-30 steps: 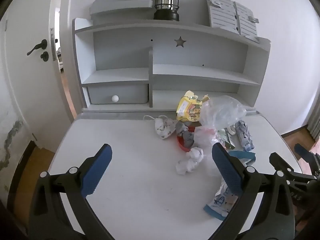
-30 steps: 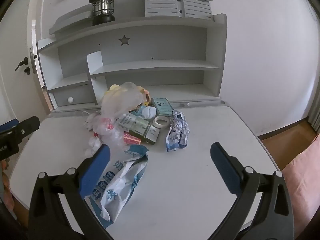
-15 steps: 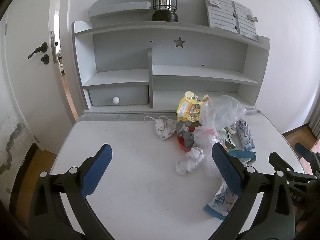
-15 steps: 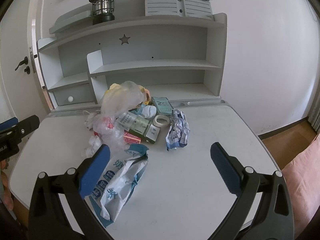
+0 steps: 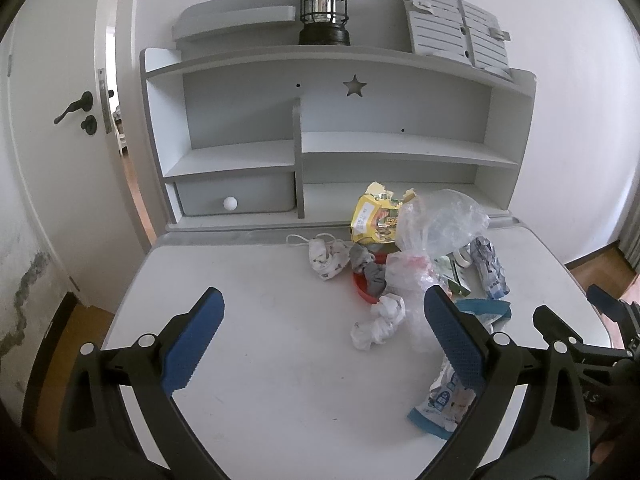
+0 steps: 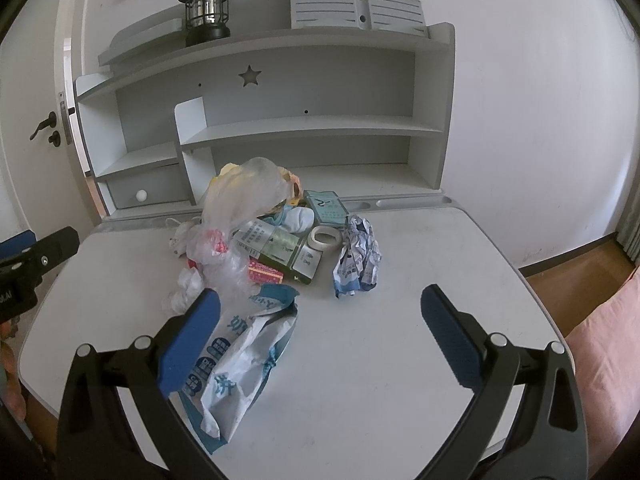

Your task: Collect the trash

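Note:
A pile of trash lies on the white desk (image 5: pixel 248 360): a clear plastic bag (image 5: pixel 436 220) (image 6: pixel 244 196), a yellow snack packet (image 5: pixel 374 220), crumpled white tissue (image 5: pixel 378 322), a face mask (image 5: pixel 326 258), a green box (image 6: pixel 280 250), a tape roll (image 6: pixel 325 237), a crumpled blue-white wrapper (image 6: pixel 358 258) and a large blue-white bag (image 6: pixel 240 364) (image 5: pixel 450 404). My left gripper (image 5: pixel 322 340) is open above the desk's near left part, short of the pile. My right gripper (image 6: pixel 320 338) is open, its left finger over the blue-white bag.
A grey shelf unit (image 5: pixel 320 148) stands at the desk's back with a small drawer (image 5: pixel 234 200) and a black lantern (image 5: pixel 323 12) on top. A door (image 5: pixel 60 120) is at the left. Wooden floor lies beyond the desk's right edge (image 6: pixel 580 256).
Both grippers have shifted only slightly; the left view has drifted a little toward the desk. Nothing has been taken hold of.

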A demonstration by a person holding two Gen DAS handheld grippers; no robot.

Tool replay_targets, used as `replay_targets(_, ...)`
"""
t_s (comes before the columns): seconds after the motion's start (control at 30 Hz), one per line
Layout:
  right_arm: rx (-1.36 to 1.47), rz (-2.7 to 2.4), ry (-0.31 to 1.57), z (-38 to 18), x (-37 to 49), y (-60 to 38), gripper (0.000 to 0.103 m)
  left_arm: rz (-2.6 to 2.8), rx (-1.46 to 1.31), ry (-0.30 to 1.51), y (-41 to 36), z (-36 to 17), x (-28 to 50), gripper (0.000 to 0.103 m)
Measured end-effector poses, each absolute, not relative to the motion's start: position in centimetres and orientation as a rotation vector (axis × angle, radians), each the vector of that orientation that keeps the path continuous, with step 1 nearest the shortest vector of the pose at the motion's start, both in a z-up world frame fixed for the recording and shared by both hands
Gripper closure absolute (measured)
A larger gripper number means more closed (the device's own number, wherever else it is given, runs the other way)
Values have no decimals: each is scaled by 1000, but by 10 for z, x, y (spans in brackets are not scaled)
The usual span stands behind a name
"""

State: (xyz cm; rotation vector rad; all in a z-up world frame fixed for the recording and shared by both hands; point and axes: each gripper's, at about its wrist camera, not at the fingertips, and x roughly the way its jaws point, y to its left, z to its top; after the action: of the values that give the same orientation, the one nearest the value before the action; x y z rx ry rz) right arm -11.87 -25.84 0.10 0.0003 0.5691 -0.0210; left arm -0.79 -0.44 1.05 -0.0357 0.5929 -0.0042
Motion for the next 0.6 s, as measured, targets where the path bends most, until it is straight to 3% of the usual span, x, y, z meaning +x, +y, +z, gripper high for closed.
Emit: replay_targets(0.6,-12,-22,565,3,-120,-258,6,-14,-47,563,-6,10,-12,6)
